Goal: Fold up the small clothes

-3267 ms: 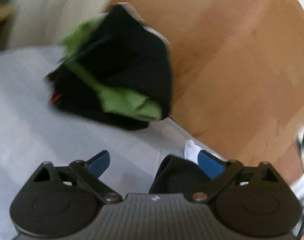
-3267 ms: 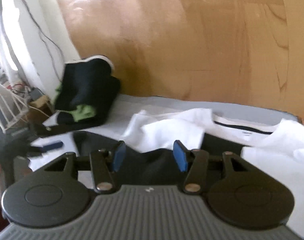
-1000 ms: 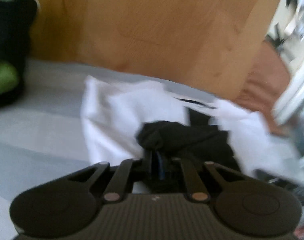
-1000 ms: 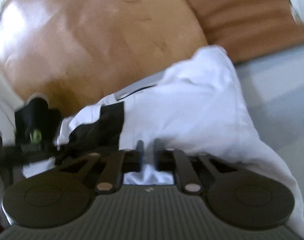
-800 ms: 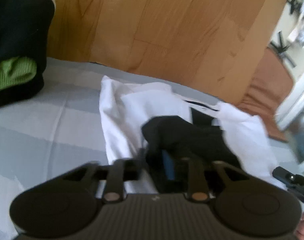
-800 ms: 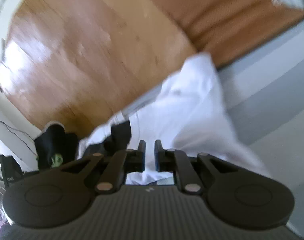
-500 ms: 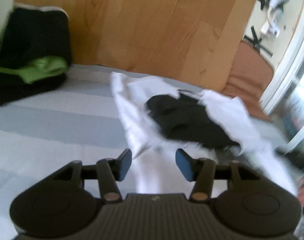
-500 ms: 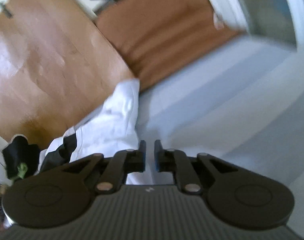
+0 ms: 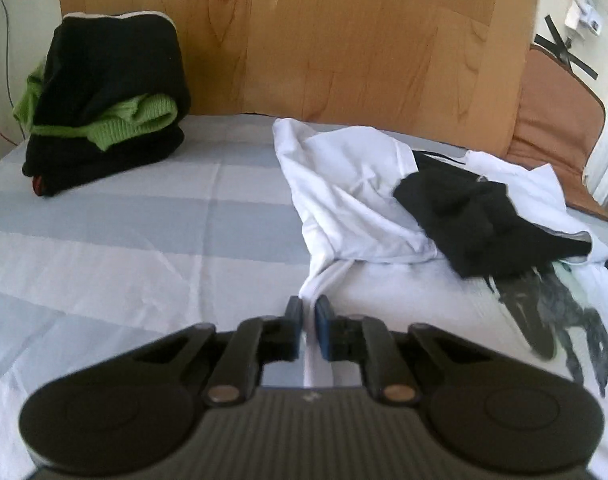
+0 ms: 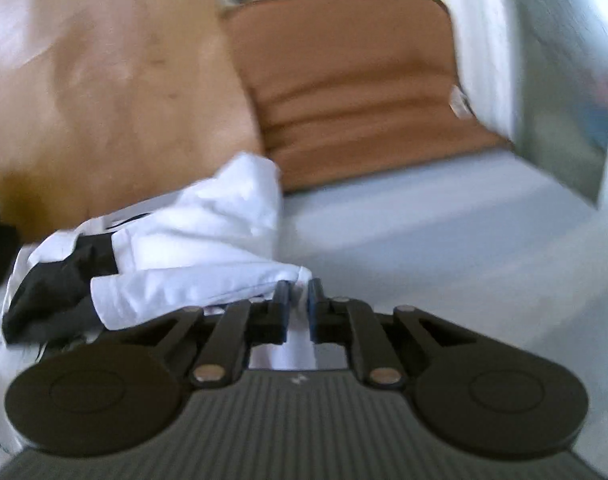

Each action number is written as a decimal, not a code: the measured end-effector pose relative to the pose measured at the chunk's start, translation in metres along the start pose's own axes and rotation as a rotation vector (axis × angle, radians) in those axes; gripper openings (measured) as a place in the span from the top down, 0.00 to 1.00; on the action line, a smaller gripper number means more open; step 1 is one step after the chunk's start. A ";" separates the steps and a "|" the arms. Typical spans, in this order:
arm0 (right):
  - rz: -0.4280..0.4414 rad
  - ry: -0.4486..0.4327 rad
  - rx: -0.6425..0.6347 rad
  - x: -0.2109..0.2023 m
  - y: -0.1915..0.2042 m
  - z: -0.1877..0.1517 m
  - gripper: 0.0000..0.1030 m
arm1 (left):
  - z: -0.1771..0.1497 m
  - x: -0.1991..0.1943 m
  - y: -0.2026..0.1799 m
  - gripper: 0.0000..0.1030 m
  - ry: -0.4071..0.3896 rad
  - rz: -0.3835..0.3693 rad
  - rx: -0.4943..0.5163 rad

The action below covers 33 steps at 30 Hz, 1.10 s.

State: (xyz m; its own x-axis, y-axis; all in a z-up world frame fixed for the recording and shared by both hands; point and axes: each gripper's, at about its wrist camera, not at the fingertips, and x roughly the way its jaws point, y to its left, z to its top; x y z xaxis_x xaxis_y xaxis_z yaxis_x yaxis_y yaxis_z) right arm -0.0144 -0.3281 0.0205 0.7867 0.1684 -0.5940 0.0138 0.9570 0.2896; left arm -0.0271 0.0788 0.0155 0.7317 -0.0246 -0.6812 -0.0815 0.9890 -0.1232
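Note:
A crumpled white T-shirt [image 9: 355,196] with a dark print [image 9: 559,320] lies on the striped bed sheet [image 9: 136,216]. A black garment [image 9: 471,224] lies on top of it. My left gripper [image 9: 308,312] is shut on a bunched edge of the white T-shirt. In the right wrist view the white T-shirt [image 10: 200,248] spreads to the left with the black garment [image 10: 52,292] on it. My right gripper [image 10: 298,294] is shut on another edge of the white T-shirt.
A folded stack of black and green clothes [image 9: 104,100] sits at the far left of the bed against the wooden headboard [image 9: 343,32]. A brown cushion [image 10: 363,88] and a white frame [image 10: 543,60] stand at the right.
My left gripper let go of the black garment, opened, then shut on the white T-shirt's edge. My right gripper stayed shut on the T-shirt and pulled it rightwards.

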 end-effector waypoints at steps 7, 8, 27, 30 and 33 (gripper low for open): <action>0.181 -0.038 -0.036 -0.073 -0.014 -0.018 0.43 | -0.039 -0.047 0.015 0.56 -0.015 -0.036 0.084; 0.201 -0.037 -0.042 -0.083 -0.015 -0.022 0.43 | -0.049 -0.057 0.025 0.56 -0.005 -0.081 0.065; 0.351 -0.039 0.021 -0.178 -0.067 -0.088 0.46 | -0.202 -0.185 0.098 0.37 -0.028 -0.431 -0.152; 0.337 -0.028 0.018 -0.184 -0.073 -0.093 0.50 | -0.207 -0.170 0.097 0.35 0.010 -0.454 -0.202; 0.308 -0.001 -0.004 -0.195 -0.081 -0.097 0.51 | -0.206 -0.152 0.095 0.34 0.049 -0.531 -0.273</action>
State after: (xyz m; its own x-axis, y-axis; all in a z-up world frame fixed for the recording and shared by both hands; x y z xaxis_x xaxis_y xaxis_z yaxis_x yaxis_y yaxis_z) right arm -0.2289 -0.4159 0.0394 0.7538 0.4510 -0.4780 -0.2279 0.8616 0.4536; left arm -0.2855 0.1466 -0.0409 0.6882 -0.5188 -0.5072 0.1118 0.7665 -0.6324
